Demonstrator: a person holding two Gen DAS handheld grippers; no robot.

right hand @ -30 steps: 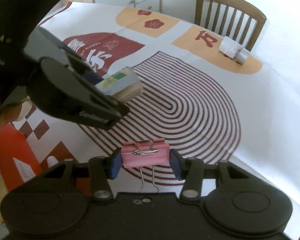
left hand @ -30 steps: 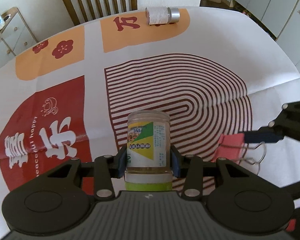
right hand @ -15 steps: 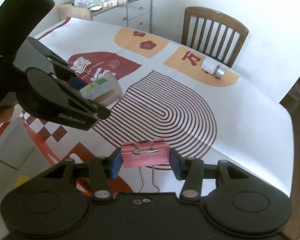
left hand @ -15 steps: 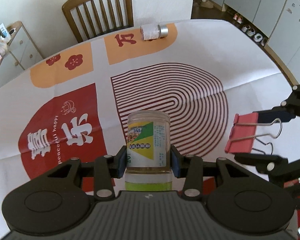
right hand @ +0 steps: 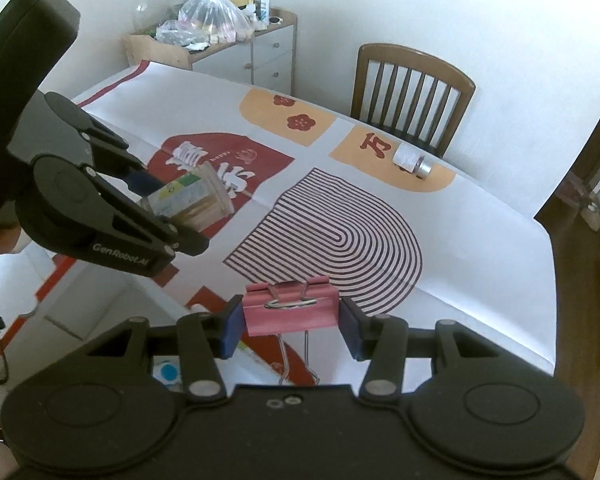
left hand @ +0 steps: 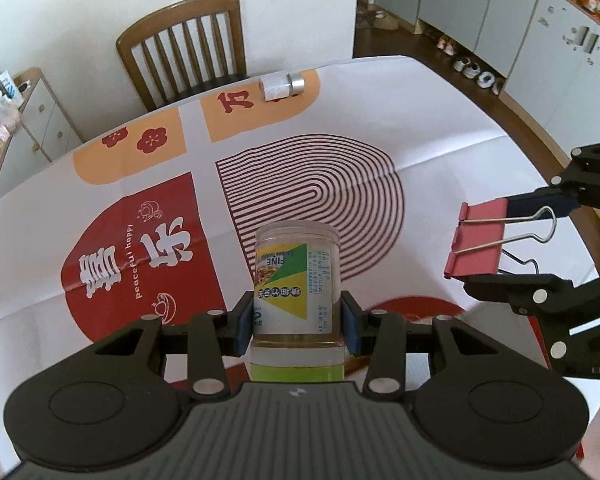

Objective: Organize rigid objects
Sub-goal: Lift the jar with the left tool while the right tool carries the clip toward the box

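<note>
My left gripper (left hand: 298,326) is shut on a clear plastic jar (left hand: 298,276) with a green lid and a yellow-green label, held high above the table. The jar also shows in the right wrist view (right hand: 190,200). My right gripper (right hand: 290,326) is shut on a pink binder clip (right hand: 290,312) with wire handles, also held above the table; the clip shows at the right of the left wrist view (left hand: 478,240). A small white jar with a silver cap (left hand: 282,86) lies on its side on the orange patch at the far edge of the table, and shows in the right wrist view (right hand: 412,159).
The table (left hand: 440,120) is covered by a white cloth with red, orange and striped prints. A wooden chair (left hand: 184,48) stands behind its far edge. A drawer unit with bags (right hand: 220,36) stands at the back left. Cabinets (left hand: 520,20) line the right.
Both grippers have risen and pulled back from the table, each still holding its object. More of the table and room shows now.
</note>
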